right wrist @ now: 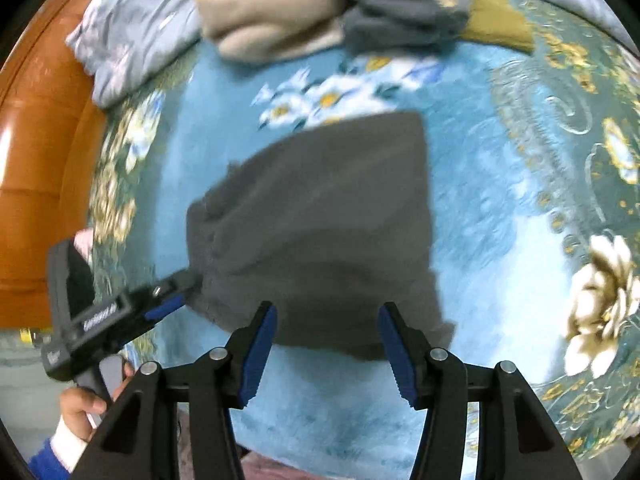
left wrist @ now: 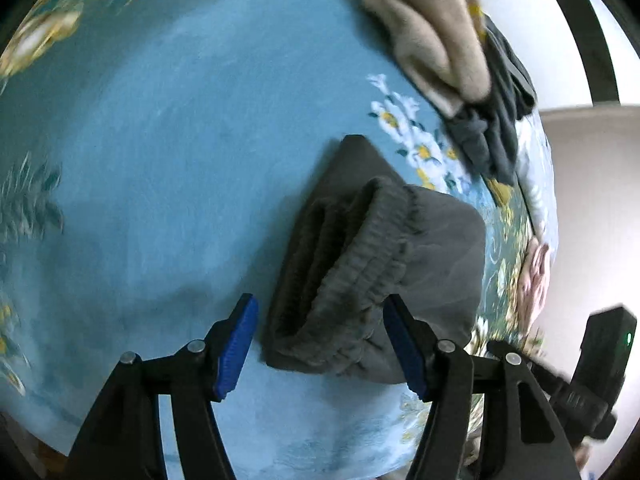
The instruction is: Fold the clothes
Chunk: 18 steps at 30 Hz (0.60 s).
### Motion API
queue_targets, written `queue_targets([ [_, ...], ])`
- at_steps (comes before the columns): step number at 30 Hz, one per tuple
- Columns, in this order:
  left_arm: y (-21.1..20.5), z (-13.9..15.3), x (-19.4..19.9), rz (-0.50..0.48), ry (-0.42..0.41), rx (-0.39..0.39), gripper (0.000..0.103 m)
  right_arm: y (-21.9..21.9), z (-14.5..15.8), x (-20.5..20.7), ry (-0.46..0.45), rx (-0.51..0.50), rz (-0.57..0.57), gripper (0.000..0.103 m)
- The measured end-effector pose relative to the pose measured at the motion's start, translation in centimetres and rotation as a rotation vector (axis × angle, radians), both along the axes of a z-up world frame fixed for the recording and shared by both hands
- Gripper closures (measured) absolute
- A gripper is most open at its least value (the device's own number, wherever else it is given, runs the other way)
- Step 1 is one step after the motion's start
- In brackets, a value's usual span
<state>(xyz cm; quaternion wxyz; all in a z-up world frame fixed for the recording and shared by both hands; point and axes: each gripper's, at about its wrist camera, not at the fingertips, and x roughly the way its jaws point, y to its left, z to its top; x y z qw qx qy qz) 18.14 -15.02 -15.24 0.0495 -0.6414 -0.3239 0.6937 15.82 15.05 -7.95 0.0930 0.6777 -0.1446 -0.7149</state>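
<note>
Nearby, unfolded clothes [right wrist: 332, 12] crowd the blanket [left wrist: 160, 160] beyond folded grey trousers [left wrist: 360, 264]; both claws released.

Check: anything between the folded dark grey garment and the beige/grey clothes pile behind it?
Only bare blue blanket with its white flower print separates the folded dark grey garment from the clothes pile. Clearest in the right wrist view.

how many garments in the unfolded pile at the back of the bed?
3 visible: beige garment, grey garment right of it, olive garment at the far right. More may be hidden underneath.
</note>
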Motion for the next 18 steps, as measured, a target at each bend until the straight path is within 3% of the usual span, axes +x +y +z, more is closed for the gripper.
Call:
queue_targets([
  [5,1.3,-2.8,-2.8,-0.074,-0.034,-0.014,0.035,2.2,-2.5,-2.0,-0.056,-0.019,-0.123,0.045],
  [9,-0.3,-4.7,-2.1,0.001,-0.067,0.120,0.028,4.5,-4.1,-2.9,-0.100,-0.136,-0.210,0.045],
  [12,-1.4,-4.7,-1.5,0.050,-0.040,0.202,0.028,5.4,-4.6,-2.9,-0.104,-0.237,-0.243,0.036],
  [18,-1.6,-6.6,-1.4,0.085,-0.070,0.250,0.015,5.8,-6.9,-3.2,-0.141,-0.237,-0.268,0.032],
])
